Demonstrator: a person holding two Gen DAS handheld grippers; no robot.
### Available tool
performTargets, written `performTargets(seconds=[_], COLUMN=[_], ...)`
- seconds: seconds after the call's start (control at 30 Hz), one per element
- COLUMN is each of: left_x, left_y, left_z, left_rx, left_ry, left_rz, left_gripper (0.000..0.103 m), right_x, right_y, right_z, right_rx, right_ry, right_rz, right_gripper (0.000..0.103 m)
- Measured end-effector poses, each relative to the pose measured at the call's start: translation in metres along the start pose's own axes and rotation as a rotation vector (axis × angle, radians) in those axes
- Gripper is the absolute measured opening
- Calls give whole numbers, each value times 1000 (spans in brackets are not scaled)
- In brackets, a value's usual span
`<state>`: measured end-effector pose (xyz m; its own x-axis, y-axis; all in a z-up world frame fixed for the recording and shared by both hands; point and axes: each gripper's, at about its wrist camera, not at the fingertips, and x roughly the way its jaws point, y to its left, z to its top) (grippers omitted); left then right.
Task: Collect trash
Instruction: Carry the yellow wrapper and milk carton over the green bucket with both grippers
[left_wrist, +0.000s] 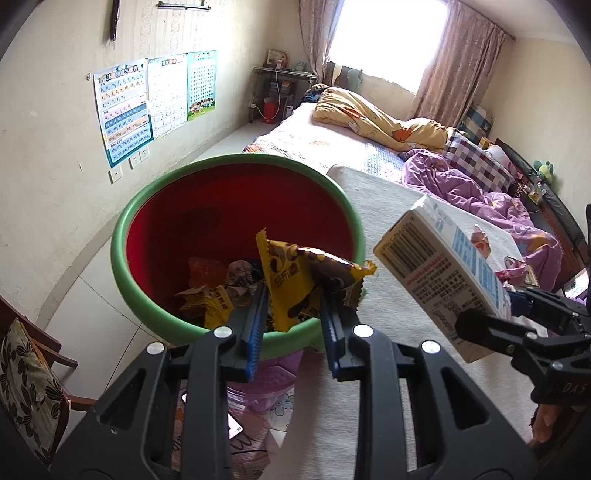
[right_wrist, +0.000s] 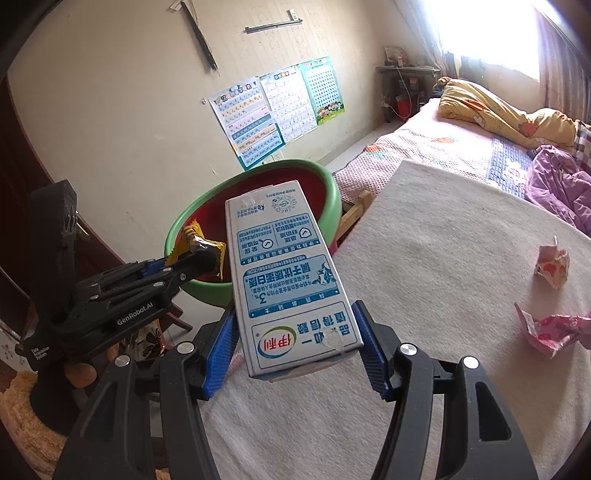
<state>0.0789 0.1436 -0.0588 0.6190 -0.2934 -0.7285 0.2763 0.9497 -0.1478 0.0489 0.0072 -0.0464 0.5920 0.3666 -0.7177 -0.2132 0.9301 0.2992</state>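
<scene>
Beside the bed (right_wrist: 443, 258), a red bin (left_wrist: 229, 221) waits. Left gripper (left_wrist: 295, 295) pinches a yellow wrapper (left_wrist: 291, 280) over it for dropping; right gripper (right_wrist: 295, 332) clamps a milk carton (right_wrist: 288, 273).

left gripper (right_wrist: 207, 254) — "GenRobot.AI", milk carton (right_wrist: 291, 280) — "3%"

Yellow wrapper (left_wrist: 291, 280) — red bin (left_wrist: 236, 236), green rim — blue-white carton (right_wrist: 291, 280).

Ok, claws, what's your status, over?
Left claw shut on yellow wrapper over bin. Right claw grips milk carton. Nothing blocking.
</scene>
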Motion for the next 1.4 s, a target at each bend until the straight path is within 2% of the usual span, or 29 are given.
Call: performTargets(seconds=[0.4,1.4], left_x=[5,28], left_y=[19,35], left_z=[4,9], left_rx=[1,23], left_ry=[8,52], left_rz=[-6,-26], left_gripper=[27,27], right_x=[13,27], right_y=[14,29], right_z=[8,18], right_rx=[-7,28], right_ry=[4,12], right_rz=[-9,-46], right_gripper=[58,59])
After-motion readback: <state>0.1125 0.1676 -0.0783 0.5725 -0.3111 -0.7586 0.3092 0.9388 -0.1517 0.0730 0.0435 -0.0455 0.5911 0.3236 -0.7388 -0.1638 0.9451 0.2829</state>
